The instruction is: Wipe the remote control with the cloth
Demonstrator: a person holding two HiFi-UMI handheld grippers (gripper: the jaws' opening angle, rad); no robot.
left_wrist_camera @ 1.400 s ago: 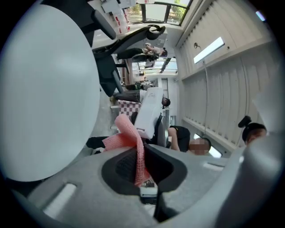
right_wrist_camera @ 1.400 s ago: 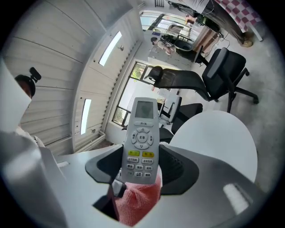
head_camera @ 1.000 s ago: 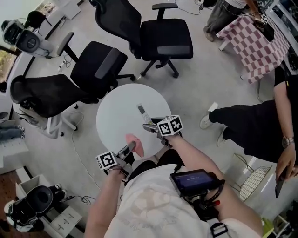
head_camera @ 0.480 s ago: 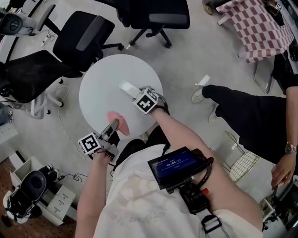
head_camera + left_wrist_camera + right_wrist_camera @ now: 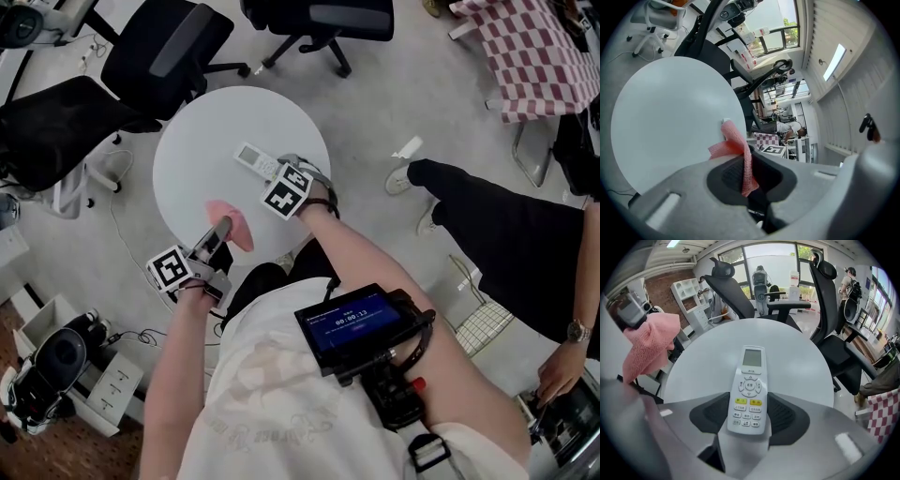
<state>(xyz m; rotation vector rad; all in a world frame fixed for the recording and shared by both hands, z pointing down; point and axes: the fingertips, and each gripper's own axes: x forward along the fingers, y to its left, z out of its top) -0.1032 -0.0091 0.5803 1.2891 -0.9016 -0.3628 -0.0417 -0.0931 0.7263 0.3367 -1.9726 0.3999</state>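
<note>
While the right gripper presses its two jaws against either side of the button end of the remote control, the screen end pokes out ahead over the round white table. That's one remote, white, with two yellow keys among the grey ones, and whether it rests on the tabletop or sits just above it I cannot tell. Over to the left gripper: jaws closed, pinching the one pink cloth, a strip of it running down between the pads and a bunched fold sticking out the front above the table's near side. From the head view, the two grippers sit near each other at the table's near edge, cloth just beside the remote's holder but apart from the remote itself. One table, nothing else on it. Three black office chairs crowd its far side. One more person stands off to the right, a dark trouser leg stretched toward the table, and a checked tablecloth shows at the top right corner
</note>
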